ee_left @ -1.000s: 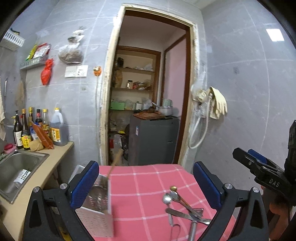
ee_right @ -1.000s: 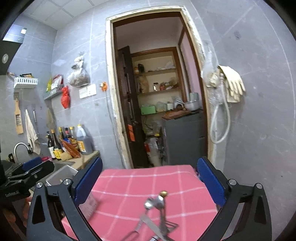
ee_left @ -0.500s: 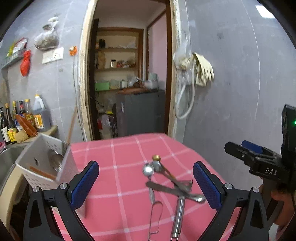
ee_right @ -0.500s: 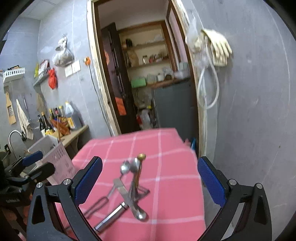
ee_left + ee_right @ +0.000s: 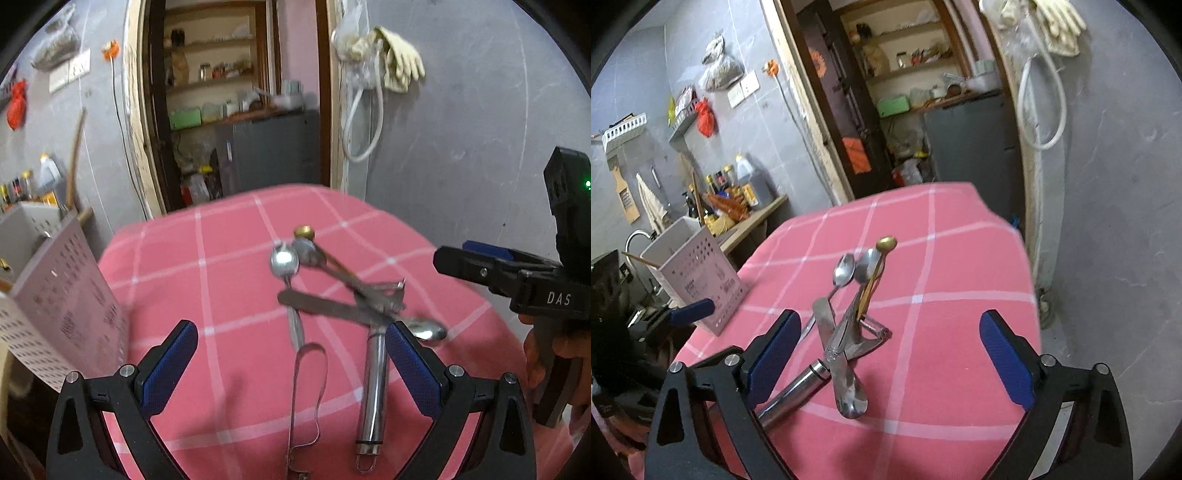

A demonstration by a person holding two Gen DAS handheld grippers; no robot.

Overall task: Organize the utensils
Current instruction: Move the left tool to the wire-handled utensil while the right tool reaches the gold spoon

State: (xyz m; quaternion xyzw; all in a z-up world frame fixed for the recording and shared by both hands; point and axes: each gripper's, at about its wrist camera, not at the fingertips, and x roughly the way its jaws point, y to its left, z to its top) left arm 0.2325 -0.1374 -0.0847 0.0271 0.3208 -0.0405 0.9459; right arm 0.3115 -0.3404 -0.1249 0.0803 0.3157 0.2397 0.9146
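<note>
Left wrist view, left to right. White perforated bin (image 5: 55,295) at left edge on the pink checked tablecloth (image 5: 229,280); a wooden stick handle (image 5: 75,147) stands up out of it, other contents not readable. Behind it, bottles (image 5: 22,184) on a counter, blurred. Doorway (image 5: 236,92) at top centre with shelves and a grey cabinet (image 5: 266,151) inside. Gloves (image 5: 399,66) and a white hose (image 5: 364,110) hang on the wall, upper right.

Utensil pile (image 5: 332,295) sits centre-right on the cloth, well apart from the bin: spoons crossed over a knife, a steel-handled tool (image 5: 373,387), and a wire-loop piece (image 5: 306,387) at bottom centre. All tangled, overlapping each other.

Left gripper (image 5: 291,354): jaws wide, nothing between the pads; the pile lies just ahead, the steel handle next to the right pad. No contact visible.

Right gripper (image 5: 886,350): jaws wide but they have just been closing a little; empty, pile lies on the cloth between and ahead of the pads, untouched. In its view the bin (image 5: 698,284) is at centre-left with a thin stick poking out; sink tap (image 5: 639,236) beyond at left.

A hand (image 5: 546,362) holds the right gripper at the right edge of the left view.
</note>
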